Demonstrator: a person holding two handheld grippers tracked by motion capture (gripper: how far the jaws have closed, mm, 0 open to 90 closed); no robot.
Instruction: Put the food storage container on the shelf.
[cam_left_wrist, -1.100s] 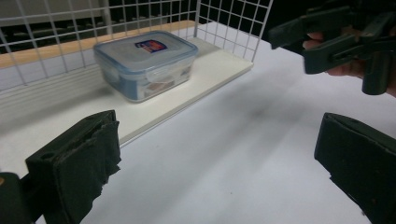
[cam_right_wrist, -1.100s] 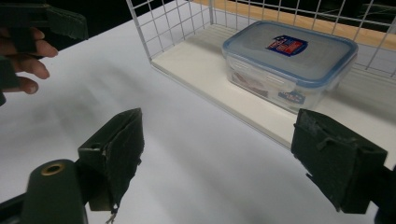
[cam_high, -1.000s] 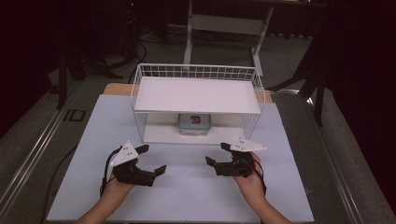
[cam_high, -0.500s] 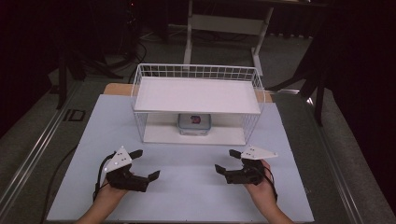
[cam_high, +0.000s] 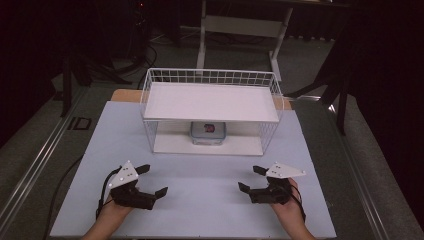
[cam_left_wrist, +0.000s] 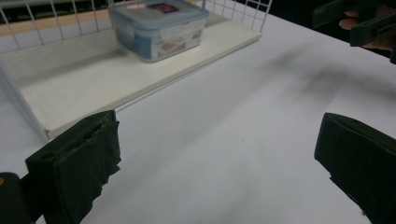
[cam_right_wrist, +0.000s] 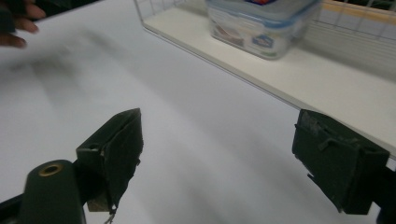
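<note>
1. Step in hand, by my read: fetch the container (cam_high: 208, 133) from the lower shelf (cam_high: 172, 145) of the wire rack (cam_high: 212, 107). It sits at the shelf's centre, under the upper board (cam_high: 210, 101), well apart from both grippers.
2. L gripper (cam_high: 151, 181) rests low on the table (cam_high: 210, 180) near the front edge, jaws wide apart, nothing between them. R gripper (cam_high: 250, 178): same, jaws spread, empty.
3. Both point inward and fwd toward the rack opening, so approach is roughly lined up.
4. To do it well: go in low and level, under the upper board, thru the open front. Little headroom, so keep the grey top plates clear of the board's edge.
5. Box looks wide; prob. better to bracket it w/ both grippers, one per side, or clamp across a short side w/ one.
6. Squeeze on the walls, not the lid clips; slide it out along the shelf before lifting.
7. Materials: container is clear hard plastic, rounded-square, w/ blue-tinted snap lid and printed label (cam_left_wrist: 162, 7); smooth, likely slippery.
8. Rack: thin white wire grid, flat matte white boards.
9. Table: smooth, pale, matte. Jaw pads (cam_left_wrist: 86, 156): black, soft-looking, rough-edged.
</note>
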